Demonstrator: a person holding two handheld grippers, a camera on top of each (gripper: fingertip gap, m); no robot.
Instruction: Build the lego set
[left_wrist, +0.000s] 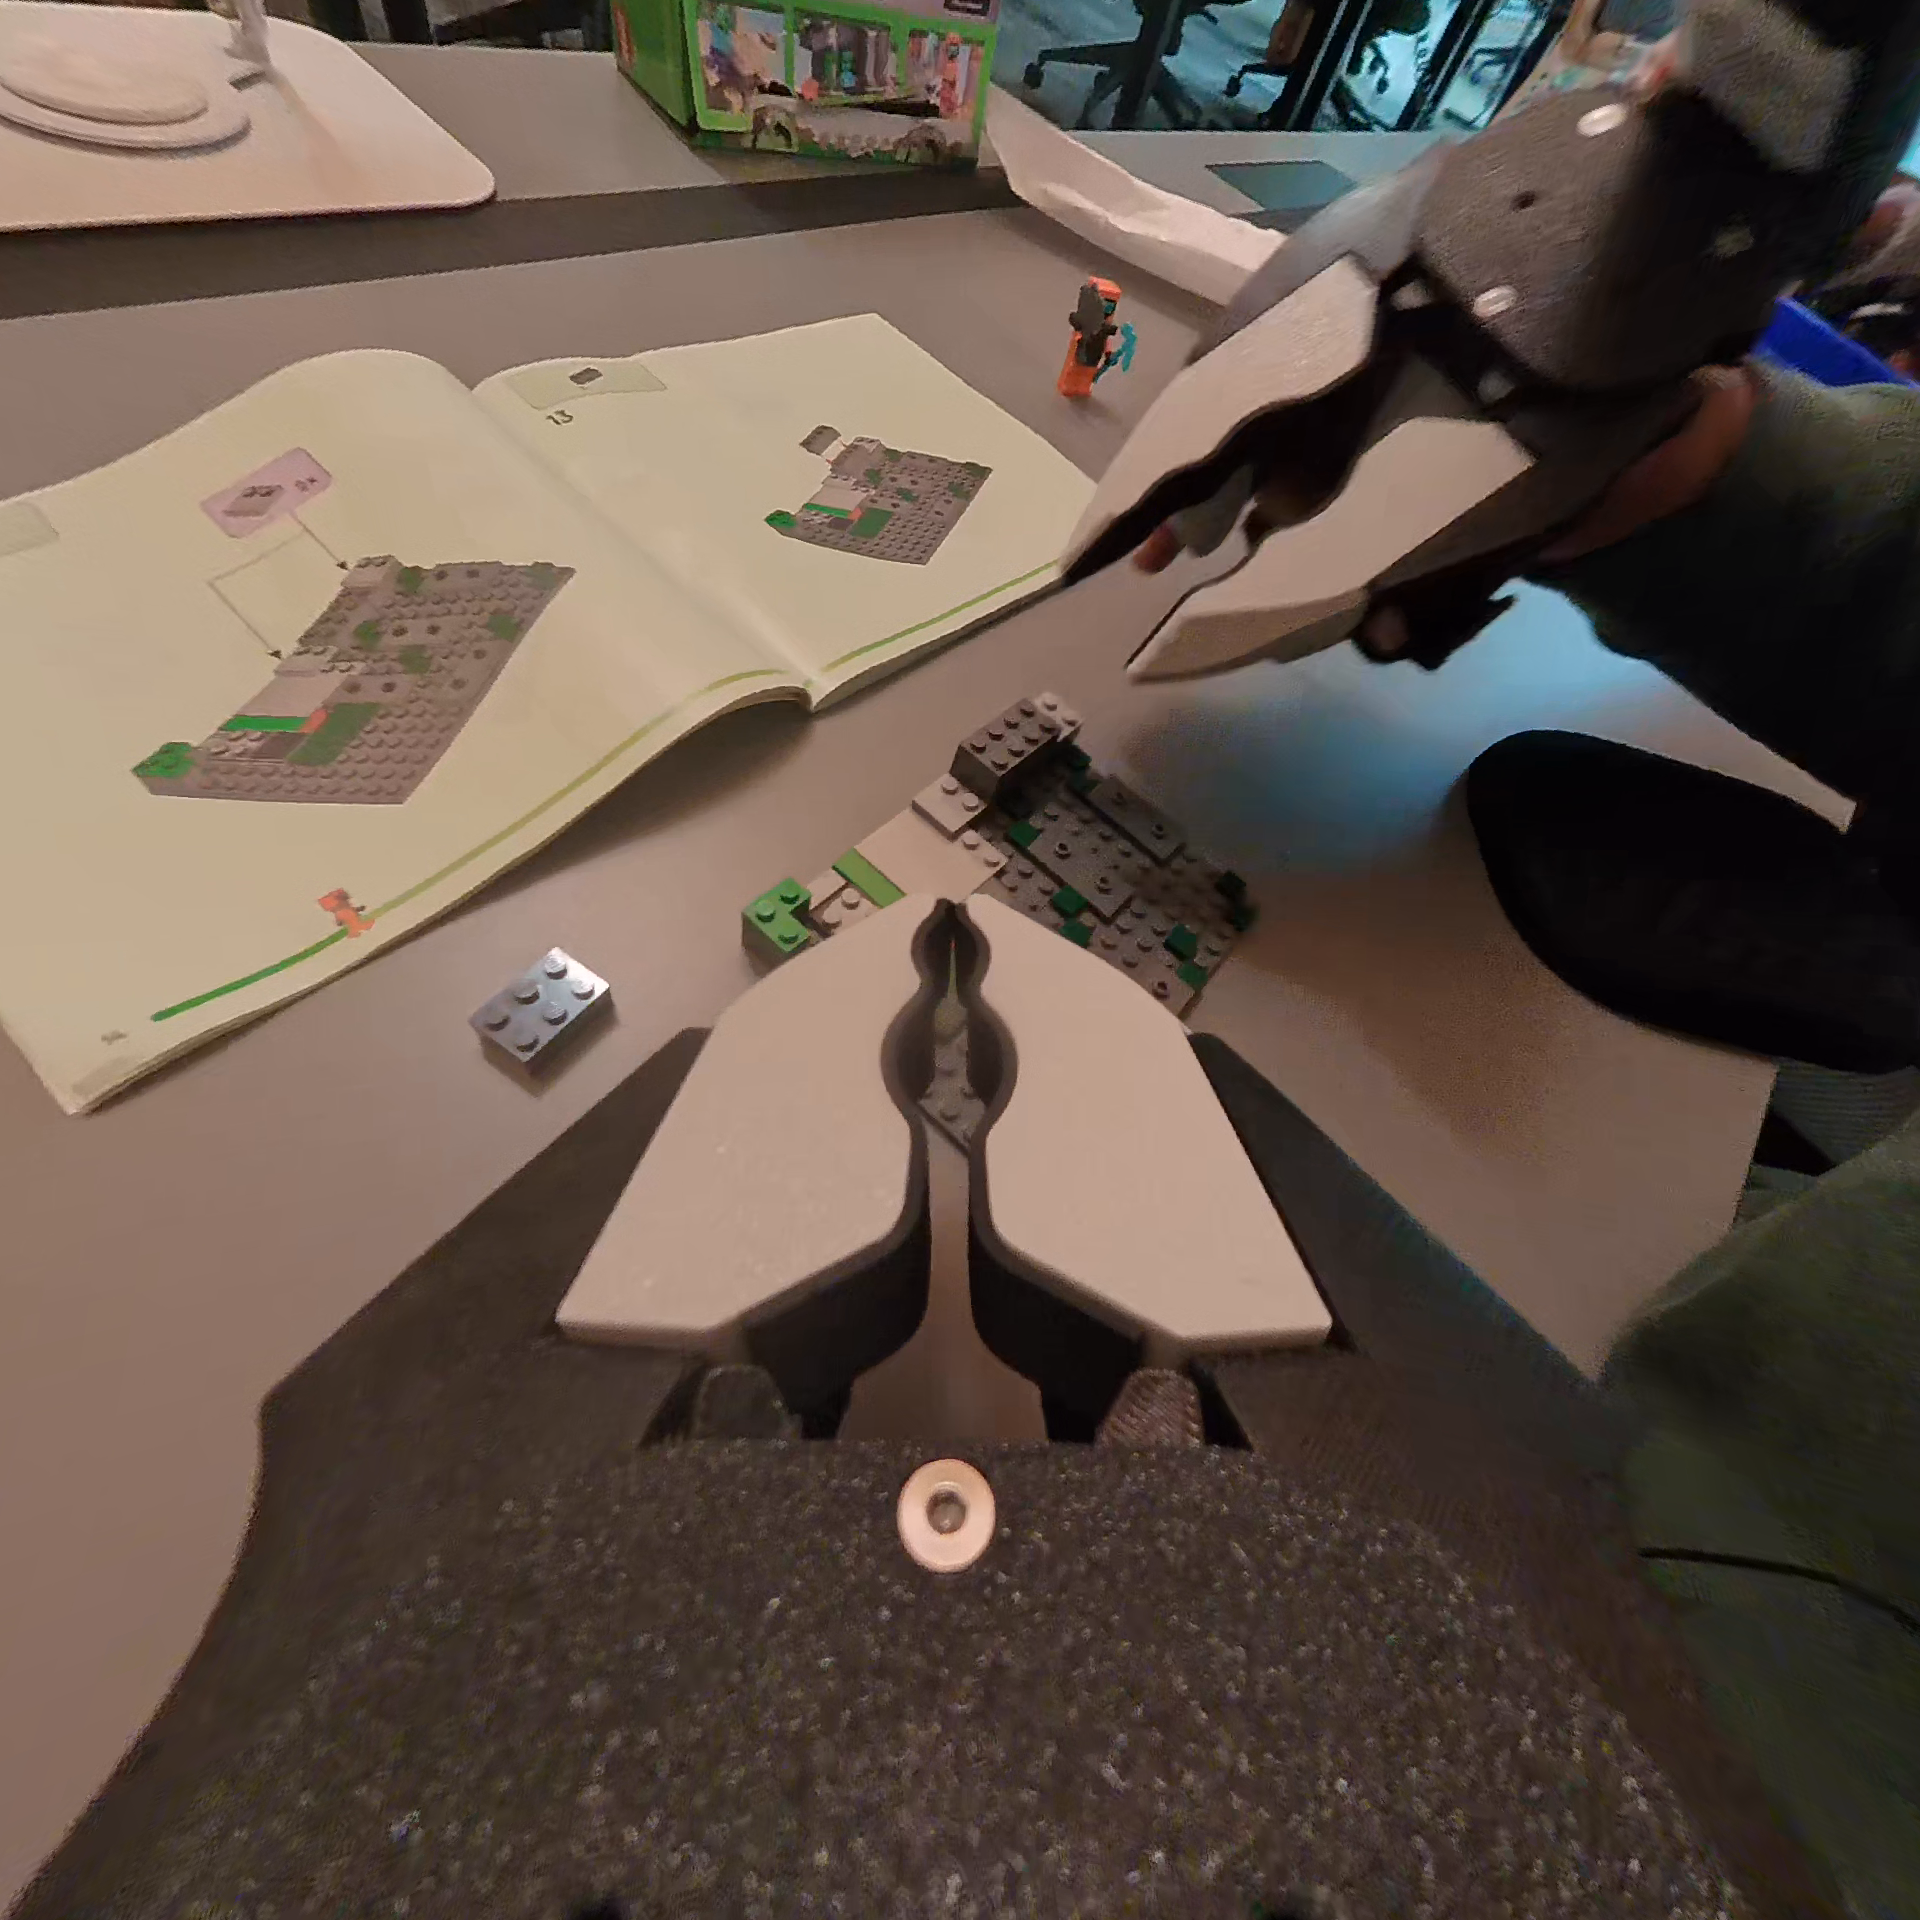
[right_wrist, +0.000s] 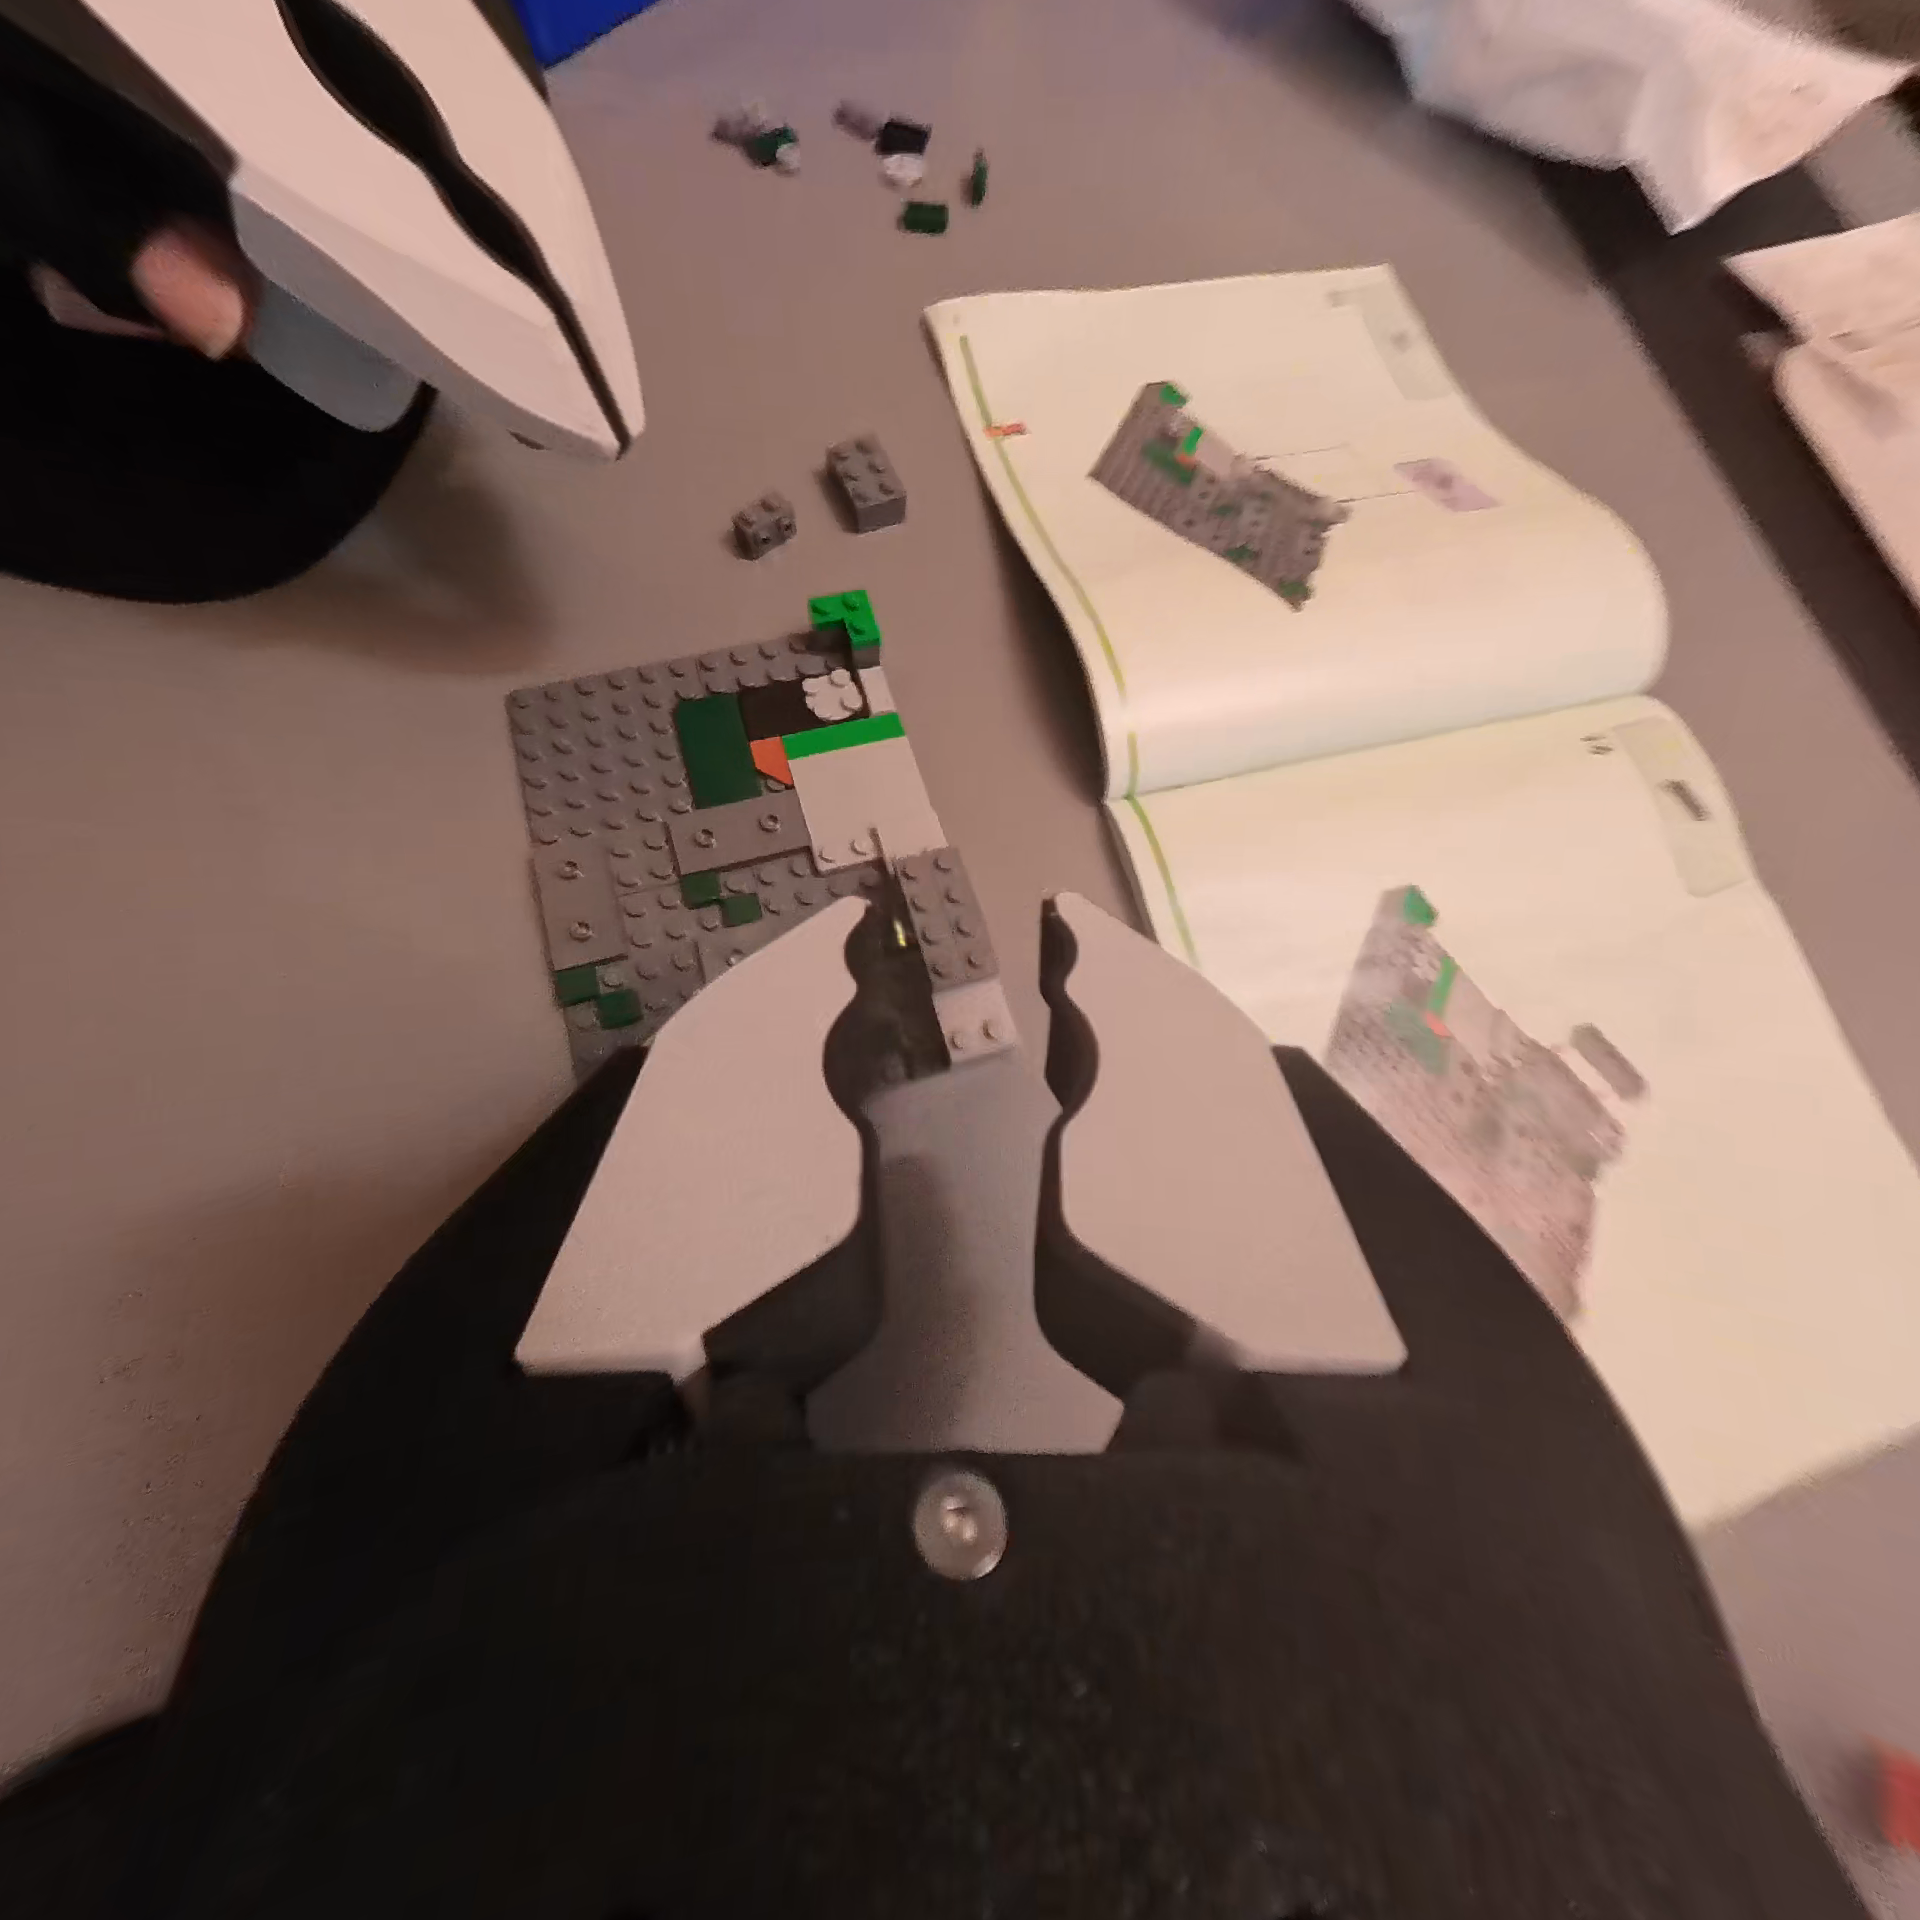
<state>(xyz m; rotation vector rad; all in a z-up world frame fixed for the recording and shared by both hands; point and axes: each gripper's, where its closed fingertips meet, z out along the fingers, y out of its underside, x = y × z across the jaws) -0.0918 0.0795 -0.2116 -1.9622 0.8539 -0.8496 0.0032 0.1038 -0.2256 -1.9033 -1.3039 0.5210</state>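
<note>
The build is a grey baseplate (left_wrist: 1132, 883) with green, light grey and orange tiles; it also shows in the right wrist view (right_wrist: 613, 748). A dark grey brick (left_wrist: 1013, 738) stands raised on one corner of it. My left gripper (left_wrist: 956, 914) is shut and empty, held over the plate's edge. It shows at the upper left of the right wrist view (right_wrist: 623, 436). My right gripper (right_wrist: 956, 909) is open and empty, its fingers on either side of the raised dark grey brick (right_wrist: 940, 925). It hangs above the table at the upper right of the left wrist view (left_wrist: 1101, 613).
An open instruction booklet (left_wrist: 416, 623) (right_wrist: 1351, 520) lies beside the build. A loose dark grey brick (left_wrist: 540, 1003) (right_wrist: 864, 483) and a smaller grey one (right_wrist: 764, 525) lie nearby, with several small pieces (right_wrist: 894, 156) farther off. An orange minifigure (left_wrist: 1091, 338), a green box (left_wrist: 821, 73) and a white tray (left_wrist: 208, 135) sit at the back. The left gripper's tips are roughly 11 centimetres from the right gripper's. The raised dark grey brick (right_wrist: 940, 925) is about 4 centimetres from my right fingertips and 11 centimetres from my left. It is also in sight in the left wrist view (left_wrist: 1021, 737).
</note>
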